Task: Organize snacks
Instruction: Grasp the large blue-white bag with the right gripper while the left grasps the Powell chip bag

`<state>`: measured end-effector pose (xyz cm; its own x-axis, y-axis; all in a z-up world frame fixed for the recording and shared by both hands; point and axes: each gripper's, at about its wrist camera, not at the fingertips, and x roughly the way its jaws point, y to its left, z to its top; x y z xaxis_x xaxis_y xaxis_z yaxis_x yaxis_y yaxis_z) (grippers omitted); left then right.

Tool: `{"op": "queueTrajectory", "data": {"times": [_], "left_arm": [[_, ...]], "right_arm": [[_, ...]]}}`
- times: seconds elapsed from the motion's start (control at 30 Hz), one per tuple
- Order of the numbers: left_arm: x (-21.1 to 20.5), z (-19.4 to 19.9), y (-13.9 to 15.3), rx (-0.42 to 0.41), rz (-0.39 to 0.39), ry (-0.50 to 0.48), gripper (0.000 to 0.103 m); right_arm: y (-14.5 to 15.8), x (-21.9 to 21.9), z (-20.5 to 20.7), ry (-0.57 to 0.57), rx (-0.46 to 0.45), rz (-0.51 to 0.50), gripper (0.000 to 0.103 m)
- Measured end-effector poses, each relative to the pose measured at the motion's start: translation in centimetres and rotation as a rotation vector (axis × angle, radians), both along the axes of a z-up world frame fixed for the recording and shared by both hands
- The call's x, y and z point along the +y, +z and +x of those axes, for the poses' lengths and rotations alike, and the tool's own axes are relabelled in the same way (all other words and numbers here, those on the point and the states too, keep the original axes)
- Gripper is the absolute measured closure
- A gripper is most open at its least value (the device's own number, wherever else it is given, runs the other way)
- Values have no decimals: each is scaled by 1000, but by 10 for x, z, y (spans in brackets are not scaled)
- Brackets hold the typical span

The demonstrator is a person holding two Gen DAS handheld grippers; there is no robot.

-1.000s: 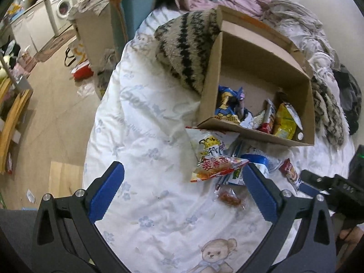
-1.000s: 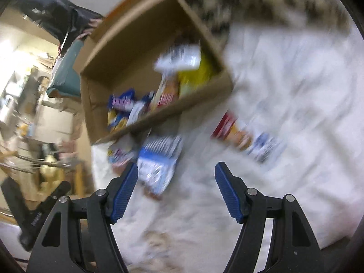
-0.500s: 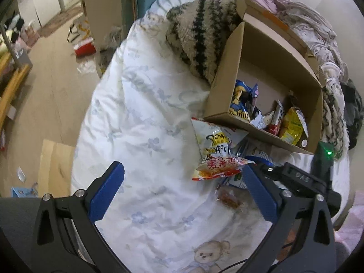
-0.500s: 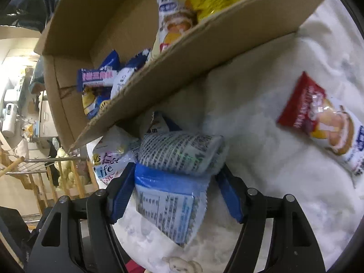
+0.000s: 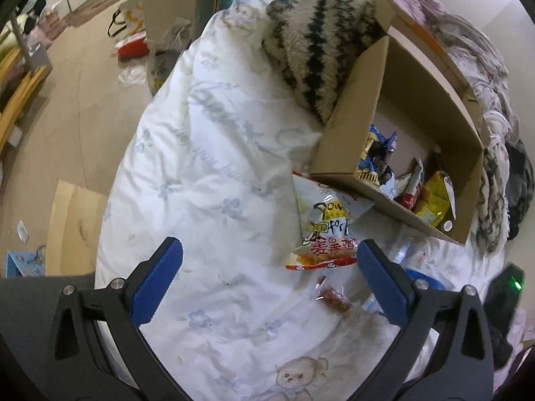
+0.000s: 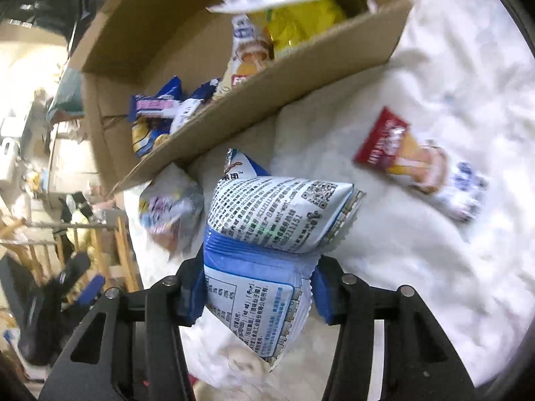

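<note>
A cardboard box [image 5: 354, 110] with several snack packs in it lies on a white bedspread [image 5: 214, 153]; it also shows in the right wrist view [image 6: 301, 67]. My right gripper [image 6: 255, 295] is shut on a blue-and-white snack bag [image 6: 267, 234], just in front of the box. My left gripper [image 5: 267, 277] is open and empty above the bedspread. A white-and-red chip bag [image 5: 324, 227] lies by the box's near wall. A small red snack [image 5: 334, 300] lies by my left gripper's right finger. A red-ended snack pack [image 6: 418, 163] lies right of the held bag.
A striped fuzzy pillow [image 5: 321, 43] leans on the box's far side. Heaped clothes [image 5: 478, 53] lie behind the box. The bed edge drops to a wooden floor [image 5: 67, 127] at left. Another small pack [image 6: 170, 210] lies left of the held bag.
My right gripper has moved in on the blue-and-white bag and shut on it. My left gripper has shifted left and back; the box now sits further right in its view.
</note>
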<state>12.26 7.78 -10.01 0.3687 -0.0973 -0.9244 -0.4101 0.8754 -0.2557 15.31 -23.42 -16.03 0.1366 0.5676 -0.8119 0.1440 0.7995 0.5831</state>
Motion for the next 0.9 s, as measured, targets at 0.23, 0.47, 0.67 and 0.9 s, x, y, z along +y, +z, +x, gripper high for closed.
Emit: {"op": "queueTrajectory", "data": {"times": [0.23, 0.47, 0.67, 0.9], "left_arm": [[-17, 3, -6, 11, 44, -63, 0], [-48, 26, -21, 35, 64, -172, 1], [-58, 58, -46, 57, 96, -189, 7], [-66, 72, -72, 115, 51, -226, 9]], "right_arm": [[47, -18, -31, 31, -109, -14, 51], [56, -33, -35, -36, -160, 41, 51], [50, -36, -32, -54, -146, 34, 50], [46, -36, -29, -52, -141, 23, 50]]}}
